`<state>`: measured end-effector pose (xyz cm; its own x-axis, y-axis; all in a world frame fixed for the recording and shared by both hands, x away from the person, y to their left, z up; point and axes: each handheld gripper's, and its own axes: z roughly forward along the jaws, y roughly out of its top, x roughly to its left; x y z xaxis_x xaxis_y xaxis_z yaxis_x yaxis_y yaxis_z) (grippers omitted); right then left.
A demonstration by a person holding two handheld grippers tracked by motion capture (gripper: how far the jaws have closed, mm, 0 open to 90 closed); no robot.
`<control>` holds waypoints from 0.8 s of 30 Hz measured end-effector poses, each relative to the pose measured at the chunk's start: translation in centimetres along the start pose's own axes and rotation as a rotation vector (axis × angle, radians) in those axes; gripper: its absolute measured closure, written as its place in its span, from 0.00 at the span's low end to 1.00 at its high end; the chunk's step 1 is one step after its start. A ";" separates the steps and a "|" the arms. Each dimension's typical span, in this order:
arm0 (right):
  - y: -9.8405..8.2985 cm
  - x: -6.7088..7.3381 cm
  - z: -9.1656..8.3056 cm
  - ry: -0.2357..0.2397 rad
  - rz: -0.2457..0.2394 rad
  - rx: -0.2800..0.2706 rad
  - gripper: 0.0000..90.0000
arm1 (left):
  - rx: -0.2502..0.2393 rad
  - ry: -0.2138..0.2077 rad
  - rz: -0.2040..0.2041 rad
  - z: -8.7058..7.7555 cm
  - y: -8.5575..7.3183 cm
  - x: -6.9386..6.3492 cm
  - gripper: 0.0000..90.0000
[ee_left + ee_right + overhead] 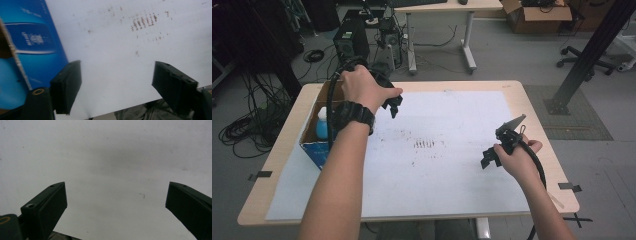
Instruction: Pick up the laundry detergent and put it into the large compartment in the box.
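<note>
The white sheet [447, 150] lies bare between both hands; only the blue box [314, 145] blocks its left edge.

Your tongs are black: the left tongs [393, 106] and the right tongs [488, 159] alike. Beside the left tongs stands a bright blue box [314, 145] with pale lettering and a raw brown cardboard inside. The white sheet [452, 170] carries rusty brown smudges and a row of short strokes; the table [532, 115] is light wood.

black wristwatch [354, 116], bare forearms (black jaws)
</note>
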<state>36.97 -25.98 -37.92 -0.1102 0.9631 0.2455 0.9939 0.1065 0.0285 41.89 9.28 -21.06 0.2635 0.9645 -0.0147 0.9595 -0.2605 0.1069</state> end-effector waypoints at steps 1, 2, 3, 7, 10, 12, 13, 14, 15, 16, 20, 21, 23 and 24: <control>-0.2 -0.2 -0.1 0.000 0.001 -0.003 0.04 | 0.005 -0.013 0.004 0.6 0.0 -0.5 0.21; -0.2 -0.3 -0.1 0.002 0.000 -0.007 0.04 | 0.010 -0.024 0.012 0.9 0.0 -0.8 0.21; -0.3 -0.4 -0.2 0.004 -0.001 -0.005 0.04 | 0.011 -0.034 0.017 1.2 0.0 -1.0 0.20; -0.4 -0.5 -0.2 0.005 0.009 -0.009 0.04 | 0.013 -0.045 0.030 1.8 0.0 -1.7 0.17; -0.5 -0.4 -0.2 0.010 0.003 -0.011 0.04 | 0.024 -0.045 0.037 2.5 -0.1 -2.3 0.09; -0.5 -0.4 -0.2 0.010 -0.002 -0.011 0.04 | 0.025 -0.044 0.042 2.8 -0.1 -2.4 0.08; -0.5 -0.4 -0.2 0.010 -0.003 -0.013 0.04 | 0.030 -0.044 0.048 3.0 -0.2 -2.5 0.08; -0.5 -0.4 -0.2 0.009 -0.002 -0.012 0.04 | 0.030 -0.044 0.048 3.0 -0.2 -2.5 0.08; -0.5 -0.4 -0.2 0.009 -0.004 -0.011 0.04 | 0.034 -0.054 0.053 3.3 -0.2 -2.7 0.08; -0.5 -0.3 -0.2 0.010 -0.003 -0.010 0.04 | 0.031 -0.055 0.052 3.4 -0.3 -2.8 0.08; -0.5 -0.2 -0.2 0.012 0.000 -0.007 0.04 | 0.034 -0.058 0.065 3.8 -0.4 -3.0 0.06; -0.5 -0.2 -0.1 0.012 0.000 -0.010 0.04 | 0.032 -0.058 0.066 4.0 -0.5 -3.1 0.06; -0.5 -0.2 -0.1 0.011 -0.006 -0.007 0.04 | 0.030 -0.057 0.067 4.1 -0.5 -3.1 0.06; -0.6 -0.2 -0.1 0.013 0.001 -0.010 0.04 | 0.032 -0.058 0.070 4.1 -0.5 -3.1 0.06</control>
<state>36.44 -26.23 -37.87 -0.1090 0.9600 0.2579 0.9940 0.1028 0.0374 41.01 6.21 -25.18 0.3346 0.9400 -0.0662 0.9410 -0.3295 0.0778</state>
